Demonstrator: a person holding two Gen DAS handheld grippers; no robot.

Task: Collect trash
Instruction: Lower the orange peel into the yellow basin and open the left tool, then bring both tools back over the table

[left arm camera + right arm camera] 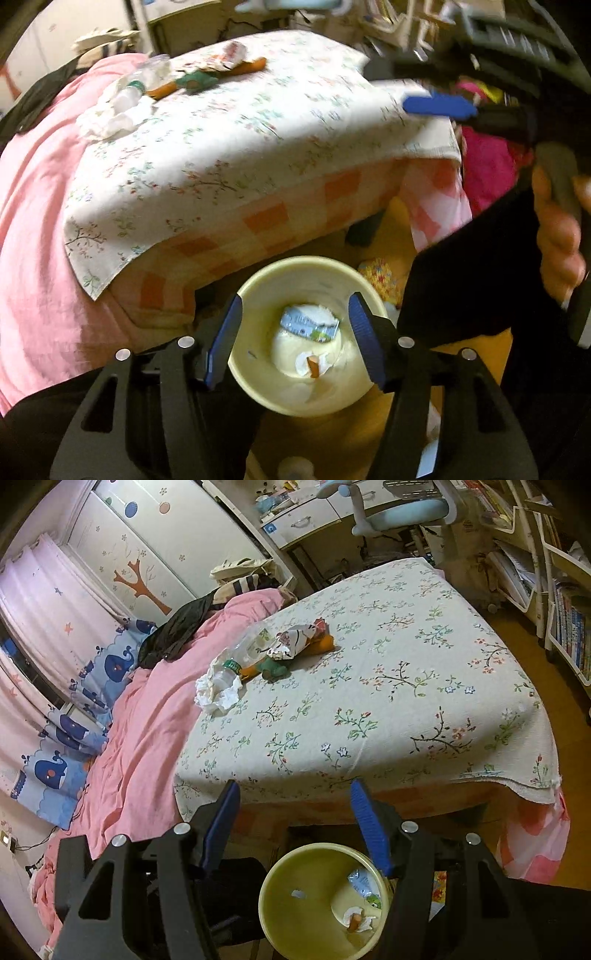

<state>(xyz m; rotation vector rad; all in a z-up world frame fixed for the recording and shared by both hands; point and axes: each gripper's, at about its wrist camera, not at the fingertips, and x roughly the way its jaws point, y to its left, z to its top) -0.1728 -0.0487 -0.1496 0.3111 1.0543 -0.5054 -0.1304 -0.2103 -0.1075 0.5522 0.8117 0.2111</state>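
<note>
A: Where was the trash?

B: Some lay in the pale yellow round plastic bin (301, 397) on the floor by the bed (369, 709), placed close for short drops. The crumpled white tissue (216, 696), clear plastic bottle (243, 655) and crumpled printed wrapper (295, 640) lay on the bed.

A: Jaws?

B: Left gripper (295, 338) hung above the bin, released, nothing between. Right gripper (295, 823) was released too, aimed at the bed.

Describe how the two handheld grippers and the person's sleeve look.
Both are alike. The left gripper has a black plastic frame with cut-out openings, silver round pivot bolts and two flat blue ribbed fingers. The right gripper is the same: black frame, silver bolts, blue fingers. No cables show. The hand on the grey handle wears a black sleeve.
</note>
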